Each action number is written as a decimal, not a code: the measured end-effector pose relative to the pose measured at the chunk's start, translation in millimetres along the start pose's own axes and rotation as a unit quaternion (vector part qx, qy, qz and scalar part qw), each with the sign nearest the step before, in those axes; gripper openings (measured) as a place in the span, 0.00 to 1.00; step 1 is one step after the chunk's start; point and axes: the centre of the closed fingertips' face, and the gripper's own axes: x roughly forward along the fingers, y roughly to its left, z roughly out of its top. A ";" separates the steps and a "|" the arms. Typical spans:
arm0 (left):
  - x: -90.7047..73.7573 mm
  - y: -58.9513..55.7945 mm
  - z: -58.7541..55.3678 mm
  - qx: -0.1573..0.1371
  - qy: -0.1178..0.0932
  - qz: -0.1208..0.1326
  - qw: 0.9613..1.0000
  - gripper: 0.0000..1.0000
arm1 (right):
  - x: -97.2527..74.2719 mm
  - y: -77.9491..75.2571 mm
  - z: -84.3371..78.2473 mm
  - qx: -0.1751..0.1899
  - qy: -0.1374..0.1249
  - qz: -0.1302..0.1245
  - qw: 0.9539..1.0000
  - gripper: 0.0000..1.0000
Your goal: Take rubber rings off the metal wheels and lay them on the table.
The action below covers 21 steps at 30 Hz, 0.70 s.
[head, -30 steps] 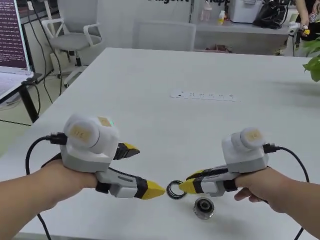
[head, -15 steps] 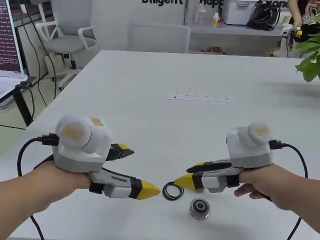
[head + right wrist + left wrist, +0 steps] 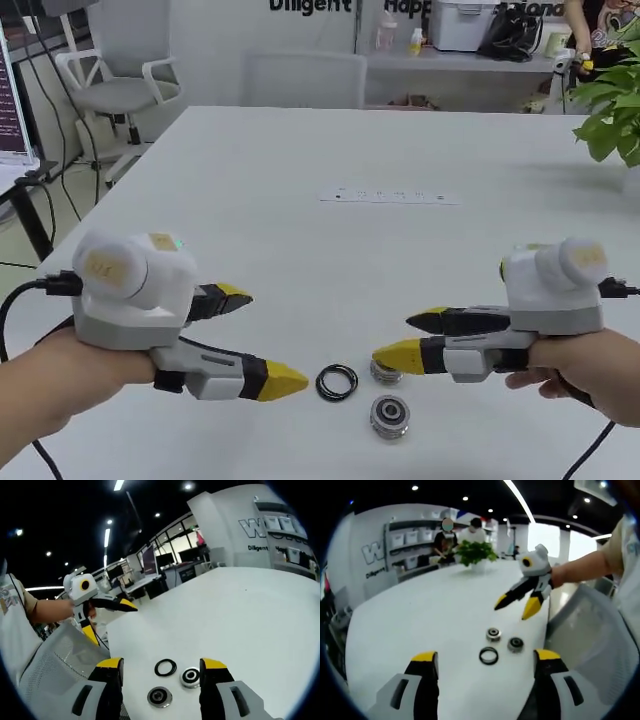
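a thin black rubber ring (image 3: 337,382) is seen lying flat on the white desk (image 3: 400,260), already off its wheel and touched by nothing. just beside it two small round metal wheels are set: the nearer wheel (image 3: 390,414) and the farther wheel (image 3: 385,374), the latter close to the right tongs (image 3: 398,338). these and the left tongs (image 3: 268,338) are held wide and empty on either side, judged ready for the next wheel.

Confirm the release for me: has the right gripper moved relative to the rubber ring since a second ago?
Yes. The right gripper has drawn back to the right, away from the rubber ring.
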 end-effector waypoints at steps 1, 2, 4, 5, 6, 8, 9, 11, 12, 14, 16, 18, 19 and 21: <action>-0.5 -1.4 0.3 0.001 -0.001 -0.001 1.000 0.79 | -4.1 -0.1 -1.3 -0.003 -0.001 -0.003 1.000 0.61; -1.1 -3.0 0.4 0.002 -0.001 -0.002 1.000 0.80 | -6.8 0.0 -2.2 -0.008 -0.001 -0.005 1.000 0.62; -2.6 -5.9 0.0 0.009 0.002 -0.003 1.000 0.81 | -12.8 0.7 -6.8 -0.021 0.007 -0.010 1.000 0.64; -3.3 -6.5 0.0 0.011 0.002 -0.003 1.000 0.82 | -15.4 1.6 -8.2 -0.027 0.010 -0.012 1.000 0.65; -3.9 -7.1 -0.1 0.012 0.003 -0.004 1.000 0.82 | -18.1 2.5 -9.4 -0.033 0.012 -0.013 0.999 0.66; -5.5 -7.7 0.5 0.011 0.001 -0.004 1.000 0.83 | -24.6 4.8 -11.8 -0.043 0.017 -0.016 0.999 0.68; -6.3 -8.1 1.0 0.009 0.000 -0.004 1.000 0.83 | -28.2 4.6 -12.8 -0.048 0.018 -0.018 0.999 0.68; -7.7 -9.2 1.7 0.008 -0.001 -0.004 1.000 0.84 | -34.3 5.6 -14.0 -0.055 0.019 -0.021 0.998 0.70; -8.3 -9.8 1.9 0.008 -0.001 -0.004 1.000 0.84 | -36.6 5.9 -14.4 -0.057 0.020 -0.023 0.998 0.70; -10.3 -11.6 3.0 0.008 -0.004 -0.004 1.000 0.84 | -41.9 5.5 -15.5 -0.063 0.019 -0.027 0.997 0.72; -11.7 -13.3 3.8 0.007 -0.005 -0.005 1.000 0.84 | -46.6 5.7 -16.4 -0.066 0.019 -0.031 0.997 0.73; -13.1 -15.3 4.8 0.008 -0.006 -0.005 1.000 0.85 | -49.8 7.7 -17.6 -0.069 0.020 -0.033 0.997 0.74; -13.6 -16.3 5.2 0.009 -0.006 -0.006 1.000 0.85 | -51.9 8.9 -19.0 -0.074 0.022 -0.036 0.996 0.75; -13.7 -17.4 5.6 0.011 -0.007 -0.007 1.000 0.85 | -55.5 10.6 -21.3 -0.079 0.023 -0.039 0.996 0.76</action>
